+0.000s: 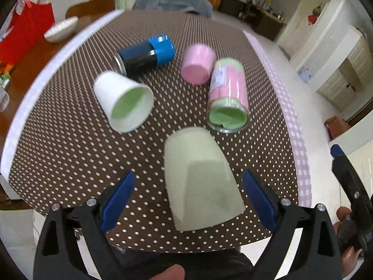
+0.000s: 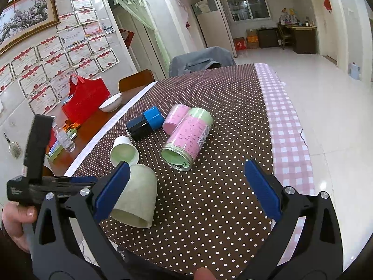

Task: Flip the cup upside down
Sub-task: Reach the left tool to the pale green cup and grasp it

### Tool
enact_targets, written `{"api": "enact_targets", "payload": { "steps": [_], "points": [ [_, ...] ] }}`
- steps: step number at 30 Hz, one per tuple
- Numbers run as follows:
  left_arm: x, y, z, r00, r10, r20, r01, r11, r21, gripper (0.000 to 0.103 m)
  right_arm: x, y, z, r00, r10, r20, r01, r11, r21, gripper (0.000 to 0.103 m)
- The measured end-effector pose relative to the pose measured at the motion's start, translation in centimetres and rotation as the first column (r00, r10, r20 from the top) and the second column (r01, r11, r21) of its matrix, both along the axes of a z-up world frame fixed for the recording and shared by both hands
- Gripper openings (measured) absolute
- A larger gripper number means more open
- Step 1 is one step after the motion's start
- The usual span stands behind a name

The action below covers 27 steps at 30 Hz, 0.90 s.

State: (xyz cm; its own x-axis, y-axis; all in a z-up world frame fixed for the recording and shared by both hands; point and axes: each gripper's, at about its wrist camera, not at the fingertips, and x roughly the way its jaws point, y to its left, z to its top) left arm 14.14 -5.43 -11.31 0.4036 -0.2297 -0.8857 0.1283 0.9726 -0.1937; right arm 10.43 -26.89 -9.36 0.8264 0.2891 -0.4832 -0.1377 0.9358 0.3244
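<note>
Two open tongs hover over a dotted surface where a pale green cup stands upside down.

The surface point(image 1: 70, 140), covered in a brown cloth with white dots and a pink checked edge, fills both views. At its near edge stands the pale green cup point(image 1: 200, 182), rim down and base up. The left tongs point(image 1: 188, 200) are spread wide on either side of it, their blue pads clear of its walls and holding nothing. The right tongs point(image 2: 186, 191) are also wide open and empty, just right of the cup. Beyond lie a pink and green jar point(image 1: 227, 95), a white paper cup point(image 1: 123, 101), a black and blue bottle point(image 1: 145, 54) and a small pink cup point(image 1: 197, 64), all on their sides.
</note>
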Motion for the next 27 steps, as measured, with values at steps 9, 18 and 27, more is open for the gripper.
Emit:
{"api": "enact_targets", "payload": {
  "steps": [9,18,27],
  "points": [
    [3.2,-1.5,-3.0,0.988,0.021,-0.155,-0.028,0.999,-0.042,0.092,0.2,-0.1,-0.1,1.000,0.000,-0.003,0.000,1.000,0.005,0.097],
    [6.0,-2.0,-6.2,0.961,0.061,-0.268,-0.083,0.994,-0.072,0.092,0.2,-0.6,-0.4,1.000,-0.005,-0.009,0.005,1.000,0.011,0.097],
    [8.7,-3.6,-7.4,0.959,0.021,-0.283,-0.048,0.995,-0.090,0.076,0.2,-0.6,-0.5,1.000,-0.006,-0.013,0.006,1.000,0.012,0.097]
  ]
}}
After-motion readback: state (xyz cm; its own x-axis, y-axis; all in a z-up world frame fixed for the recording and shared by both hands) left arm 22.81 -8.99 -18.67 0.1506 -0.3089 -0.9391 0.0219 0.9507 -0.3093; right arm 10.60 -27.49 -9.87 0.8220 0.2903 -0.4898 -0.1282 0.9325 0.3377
